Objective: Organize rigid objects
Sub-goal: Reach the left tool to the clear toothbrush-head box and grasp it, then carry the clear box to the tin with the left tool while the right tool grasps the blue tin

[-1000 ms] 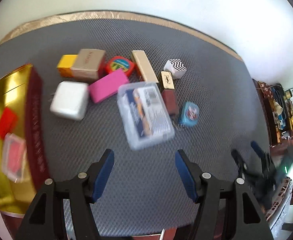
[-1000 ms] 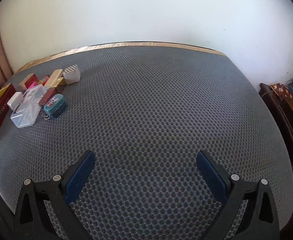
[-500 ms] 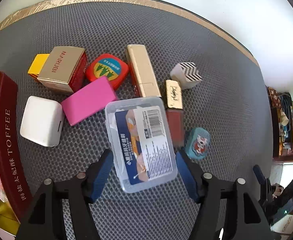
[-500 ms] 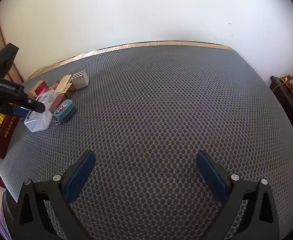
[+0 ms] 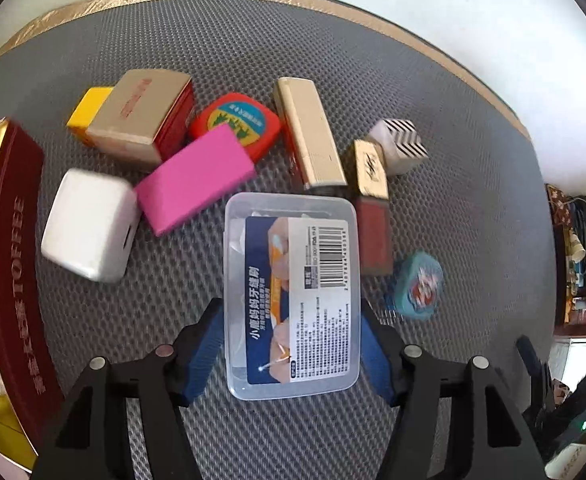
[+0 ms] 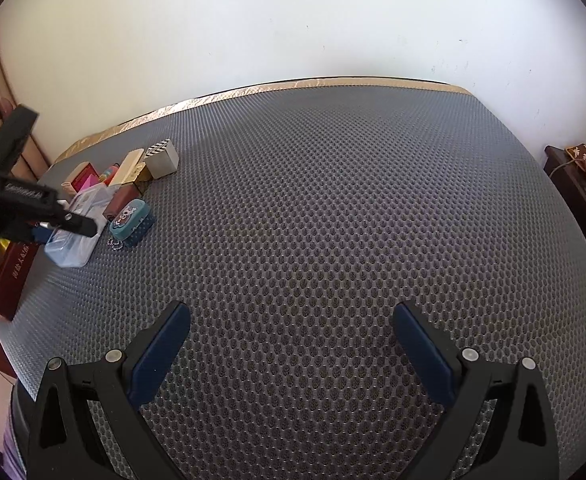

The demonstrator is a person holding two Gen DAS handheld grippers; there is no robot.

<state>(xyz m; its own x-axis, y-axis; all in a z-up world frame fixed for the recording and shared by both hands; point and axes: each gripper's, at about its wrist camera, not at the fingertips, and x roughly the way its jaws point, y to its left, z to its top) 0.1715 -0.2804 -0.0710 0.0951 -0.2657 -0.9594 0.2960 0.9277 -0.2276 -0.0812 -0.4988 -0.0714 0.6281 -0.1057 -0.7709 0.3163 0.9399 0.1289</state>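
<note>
A clear plastic box (image 5: 293, 292) with a blue printed label lies flat on the grey mat. My left gripper (image 5: 291, 320) points down over it, its blue pads flanking the box's near half. The jaws are closing, and I see no firm press on the box. Behind it lie a pink block (image 5: 197, 178), a white box (image 5: 89, 224), a red tin (image 5: 237, 120), a long gold box (image 5: 309, 136) and a teal case (image 5: 419, 282). My right gripper (image 6: 289, 320) hangs open over bare mat, far right of the pile.
A dark red toffee tin (image 5: 13, 260) with a gold inside stands at the left edge. A beige box (image 5: 141, 116), a yellow block (image 5: 89, 110), a chevron cube (image 5: 399, 146) and two small boxes crowd the pile. Dark furniture (image 6: 573, 176) stands beyond the mat's right edge.
My left gripper has come down and forward until the clear box lies between its fingers. It has also entered the right wrist view at the left. The right gripper stays open.
</note>
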